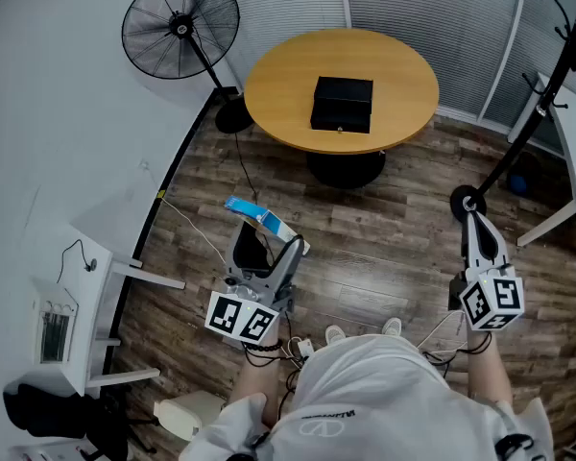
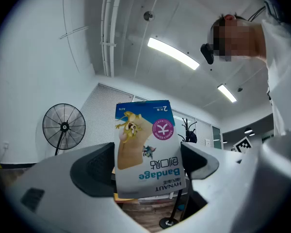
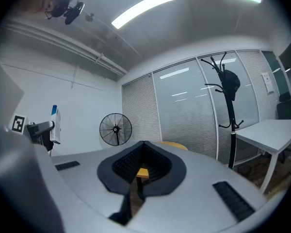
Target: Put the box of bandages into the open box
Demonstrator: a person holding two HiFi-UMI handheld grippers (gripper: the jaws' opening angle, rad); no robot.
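My left gripper [image 1: 269,242] clamps one bandage box [image 1: 254,211], right gripper [image 1: 474,227] closed, empty — one black box [image 1: 342,104] on one table [image 1: 278,89].

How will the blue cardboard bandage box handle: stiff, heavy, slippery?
Probably light: the left gripper holds the blue cardboard bandage box by its sides alone. Thin card likely dents if squeezed hard. Its smooth print may slip.
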